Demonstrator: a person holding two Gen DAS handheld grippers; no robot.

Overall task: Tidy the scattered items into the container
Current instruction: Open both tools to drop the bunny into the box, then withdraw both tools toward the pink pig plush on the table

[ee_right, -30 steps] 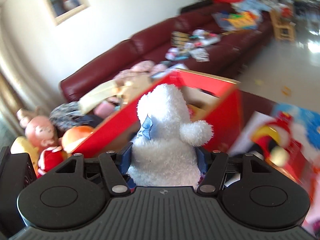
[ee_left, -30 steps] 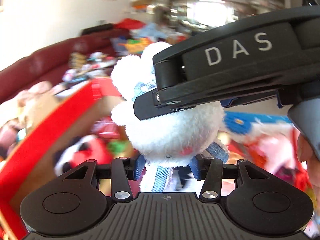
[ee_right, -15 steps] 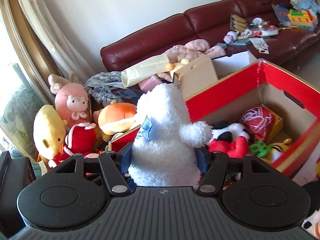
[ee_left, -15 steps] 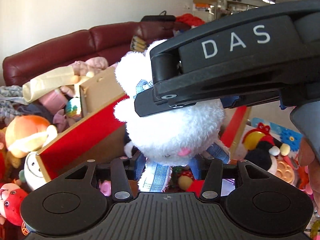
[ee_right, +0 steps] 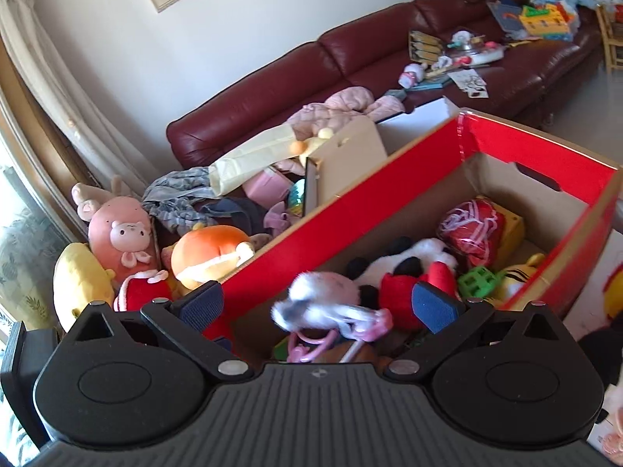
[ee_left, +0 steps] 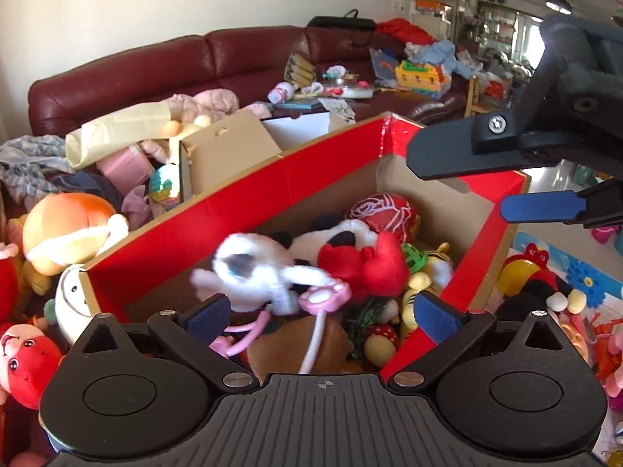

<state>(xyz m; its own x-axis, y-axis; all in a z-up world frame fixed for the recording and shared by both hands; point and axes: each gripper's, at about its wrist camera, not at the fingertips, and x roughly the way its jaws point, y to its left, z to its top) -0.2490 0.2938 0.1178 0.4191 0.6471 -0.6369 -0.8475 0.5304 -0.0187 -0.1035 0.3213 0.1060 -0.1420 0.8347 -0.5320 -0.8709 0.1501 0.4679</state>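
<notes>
A white plush toy (ee_left: 257, 272) with a blue patch and pink feet is blurred in mid-air, falling into the red cardboard box (ee_left: 327, 159); it also shows in the right wrist view (ee_right: 327, 307). Both grippers hover above the near end of the box (ee_right: 389, 179). My left gripper (ee_left: 321, 313) is open and empty. My right gripper (ee_right: 317, 305) is open and empty; its fingers (ee_left: 541, 206) also show at the right of the left wrist view. The box holds a panda plush (ee_right: 405, 260), a red plush (ee_left: 366, 264) and a red rose ball (ee_right: 471, 229).
Plush toys lie left of the box: an orange one (ee_right: 210, 253), a pink pig (ee_right: 117, 233), a yellow one (ee_right: 78, 284). A dark red sofa (ee_right: 350, 62) with clutter runs behind. A smaller cardboard box (ee_left: 229, 151) stands beyond. More toys (ee_left: 537, 280) lie right of the box.
Both grippers opened and let go of the white plush toy, which now drops into the red box. The right gripper has drawn away to the right in the left wrist view.
</notes>
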